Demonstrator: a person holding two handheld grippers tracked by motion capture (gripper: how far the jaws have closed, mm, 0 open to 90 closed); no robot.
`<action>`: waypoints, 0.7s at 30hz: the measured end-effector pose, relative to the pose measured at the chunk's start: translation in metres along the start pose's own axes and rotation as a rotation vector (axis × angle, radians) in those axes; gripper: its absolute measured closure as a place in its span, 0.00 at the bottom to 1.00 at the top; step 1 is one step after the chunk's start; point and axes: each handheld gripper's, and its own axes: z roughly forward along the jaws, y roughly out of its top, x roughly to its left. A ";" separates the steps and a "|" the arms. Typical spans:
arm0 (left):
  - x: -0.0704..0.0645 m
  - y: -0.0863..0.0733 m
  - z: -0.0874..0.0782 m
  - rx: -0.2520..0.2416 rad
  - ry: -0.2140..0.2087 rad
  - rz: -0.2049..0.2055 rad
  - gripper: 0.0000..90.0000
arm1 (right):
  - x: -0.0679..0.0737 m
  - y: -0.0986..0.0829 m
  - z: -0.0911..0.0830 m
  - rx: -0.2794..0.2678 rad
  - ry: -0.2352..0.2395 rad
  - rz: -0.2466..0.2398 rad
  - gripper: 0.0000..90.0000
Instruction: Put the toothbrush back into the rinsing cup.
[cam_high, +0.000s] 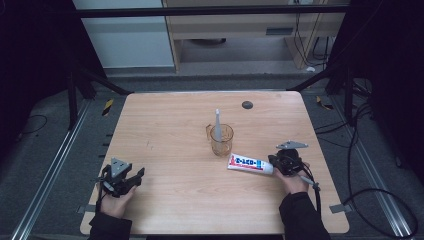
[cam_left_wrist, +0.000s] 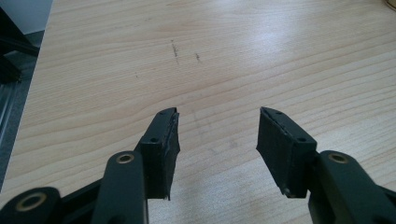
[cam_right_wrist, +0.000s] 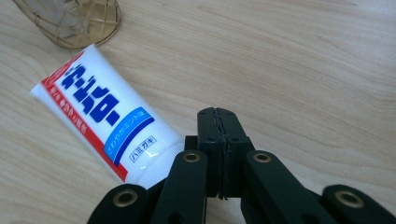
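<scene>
A white toothpaste tube (cam_high: 250, 163) (cam_right_wrist: 100, 116) with blue lettering and red trim lies flat on the wooden table (cam_high: 175, 130), right of centre. My right gripper (cam_high: 276, 161) (cam_right_wrist: 218, 113) is shut, jaws pressed together with nothing between them, and sits right beside the tube's cap end. Behind the tube stands an amber glass cup (cam_high: 221, 140) (cam_right_wrist: 74, 23) with a white toothbrush (cam_high: 218, 123) upright in it. My left gripper (cam_high: 136, 176) (cam_left_wrist: 218, 114) rests near the table's front left, open over bare wood.
A small dark round spot (cam_high: 247, 104) marks the table's far side. Faint scratches (cam_left_wrist: 175, 49) show on the wood ahead of the left gripper. Black frame bars and cables surround the table, with shelving behind.
</scene>
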 end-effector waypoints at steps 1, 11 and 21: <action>0.000 0.000 0.000 -0.001 0.000 0.000 0.53 | 0.001 -0.001 -0.002 0.004 0.000 -0.005 0.99; 0.000 0.000 0.000 -0.001 0.001 0.001 0.53 | 0.011 -0.011 -0.015 0.008 0.022 -0.033 0.99; 0.000 0.000 -0.001 0.000 -0.003 -0.001 0.53 | 0.019 -0.018 -0.022 0.011 0.048 -0.040 0.99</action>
